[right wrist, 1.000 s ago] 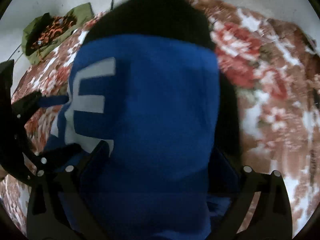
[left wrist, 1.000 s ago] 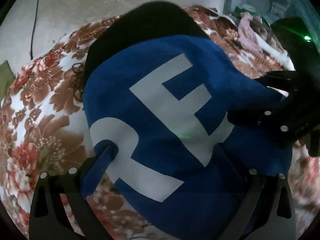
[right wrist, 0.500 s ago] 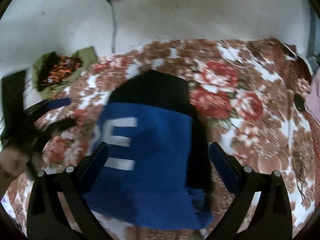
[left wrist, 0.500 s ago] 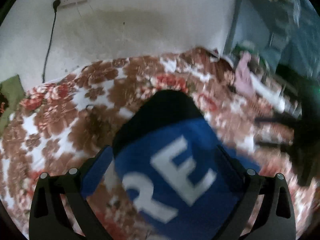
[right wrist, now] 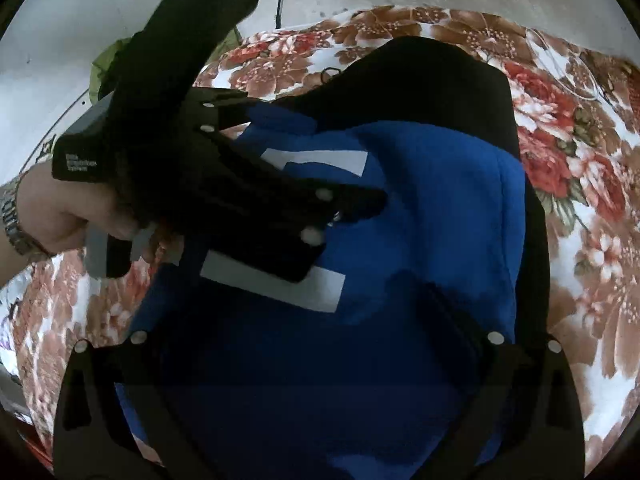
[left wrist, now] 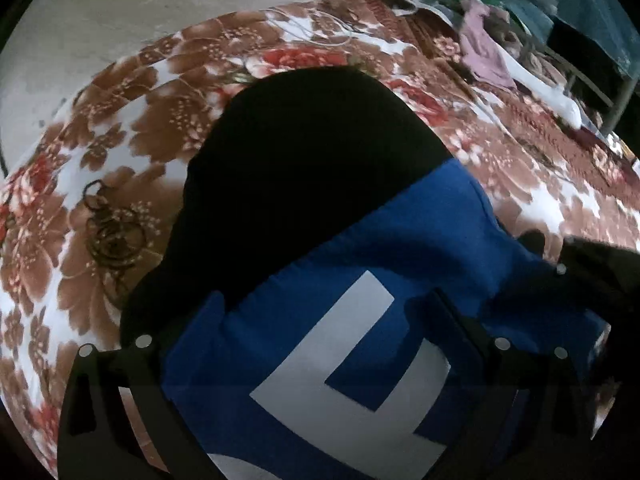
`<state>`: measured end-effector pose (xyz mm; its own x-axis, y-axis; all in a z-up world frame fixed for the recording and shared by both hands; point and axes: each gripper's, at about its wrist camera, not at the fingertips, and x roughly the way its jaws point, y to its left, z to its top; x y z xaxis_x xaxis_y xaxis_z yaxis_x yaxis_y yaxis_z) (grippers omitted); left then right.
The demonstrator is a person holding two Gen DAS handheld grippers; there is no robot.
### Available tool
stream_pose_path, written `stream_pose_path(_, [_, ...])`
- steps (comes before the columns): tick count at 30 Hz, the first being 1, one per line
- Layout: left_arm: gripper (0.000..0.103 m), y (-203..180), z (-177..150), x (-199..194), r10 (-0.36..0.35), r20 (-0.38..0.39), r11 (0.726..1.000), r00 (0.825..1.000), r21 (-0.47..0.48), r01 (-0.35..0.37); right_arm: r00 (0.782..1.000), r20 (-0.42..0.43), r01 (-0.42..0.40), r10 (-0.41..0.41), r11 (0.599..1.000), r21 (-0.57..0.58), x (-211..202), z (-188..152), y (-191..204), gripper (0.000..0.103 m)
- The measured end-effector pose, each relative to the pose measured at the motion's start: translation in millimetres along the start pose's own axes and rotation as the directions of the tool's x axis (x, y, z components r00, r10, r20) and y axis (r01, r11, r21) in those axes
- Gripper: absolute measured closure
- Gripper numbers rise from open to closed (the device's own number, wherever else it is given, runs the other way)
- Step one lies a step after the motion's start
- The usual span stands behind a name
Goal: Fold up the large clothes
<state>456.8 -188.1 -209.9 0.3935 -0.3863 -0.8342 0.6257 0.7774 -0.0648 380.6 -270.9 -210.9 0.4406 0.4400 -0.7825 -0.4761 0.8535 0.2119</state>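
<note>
Your blue-and-black sweatshirt (left wrist: 360,272) sits folded in the middle of the floral bedspread (left wrist: 120,128), black half toward the wall, blue half with the white lettering nearest you. It looks like thick fleece — soft, floppy and a bit bulky, so I'd guess it'll sag and slide apart if you lift it by one layer. Better to pinch through all the layers at the blue hem corners.

Your left tongs (right wrist: 344,208) are spread apart and reach in over the lettering, one finger resting on the blue fabric, nothing gripped as far as I can see. Your right tongs (right wrist: 312,360) are also wide apart, straddling the blue half; whether they've caught any cloth I can't tell, the fabric hides the tips.

Around the sweatshirt: a loose pile of clothes (left wrist: 484,52) beyond its right side at the bed's edge, a green garment (right wrist: 106,68) off to its left by the wall. Neither blocks it — the main obstacle is your own left tongs crossing the fold.
</note>
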Motion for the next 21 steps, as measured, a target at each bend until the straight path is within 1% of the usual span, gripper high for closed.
stream_pose_path(1, [0.005, 2, -1, 1, -0.015, 0.001, 1.0, 1.0, 0.0, 0.015, 1.0, 0.003, 0.001, -0.001, 1.0, -0.006, 0, -2, 0, 0.006])
stream_pose_path(3, [0.006, 2, -4, 2, -0.018, 0.005, 1.0, 1.0, 0.021, 0.018, 1.0, 0.012, 0.004, -0.004, 1.0, -0.005, 0, -7, 0, 0.006])
stream_pose_path(6, [0.005, -1, -8, 3, 0.001, 0.018, 0.999, 1.0, 0.034, -0.001, 1.0, 0.003, 0.019, -0.019, 1.0, -0.01, 1, -9, 2, 0.006])
stream_pose_path(8, [0.004, -5, -6, 1, 0.032, 0.022, 0.999, 0.999, 0.038, -0.032, 1.0, 0.001, 0.022, -0.022, 1.0, 0.001, 1, -8, 3, 0.005])
stream_pose_path(10, [0.006, -16, 0, -19, 0.114, 0.076, 0.992, 0.991, 0.053, -0.119, 1.0, 0.007, 0.015, -0.015, 0.999, 0.031, -6, -3, 2, 0.005])
stream_pose_path(11, [0.006, -19, 2, -30, 0.124, 0.098, 0.991, 0.987, 0.041, -0.129, 1.0, 0.013, 0.017, -0.017, 0.999, 0.046, -14, 0, 3, 0.005])
stream_pose_path(12, [0.006, -20, 4, -49, 0.14, 0.133, 0.99, 0.981, 0.007, -0.142, 0.999, 0.025, 0.019, -0.02, 0.998, 0.055, -22, 1, 3, 0.005])
stream_pose_path(13, [0.006, -20, 6, -60, 0.159, 0.147, 0.987, 0.976, -0.019, -0.158, 0.999, 0.04, 0.021, -0.024, 0.998, 0.064, -34, 1, 4, 0.005])
stream_pose_path(14, [0.006, -20, 6, -78, 0.188, 0.15, 0.982, 0.971, -0.058, -0.182, 0.999, 0.045, 0.023, -0.026, 0.997, 0.073, -41, 0, 3, 0.005])
stream_pose_path(16, [0.005, -21, 5, -100, 0.227, 0.151, 0.972, 0.962, -0.094, -0.215, 0.998, 0.054, 0.031, -0.036, 0.994, 0.103, -61, -2, 1, 0.005])
stream_pose_path(17, [0.005, -22, 2, -114, 0.245, 0.156, 0.966, 0.957, -0.121, -0.227, 0.997, 0.06, 0.047, -0.055, 0.992, 0.117, -72, -5, -1, 0.005])
stream_pose_path(19, [0.005, -25, -4, -132, 0.261, 0.156, 0.959, 0.953, -0.155, -0.237, 0.994, 0.062, 0.079, -0.087, 0.989, 0.128, -85, -7, -4, 0.005])
stream_pose_path(21, [0.005, -32, -11, -146, 0.274, 0.157, 0.954, 0.949, -0.168, -0.248, 0.991, 0.05, 0.113, -0.121, 0.984, 0.137, -96, -10, -7, 0.005])
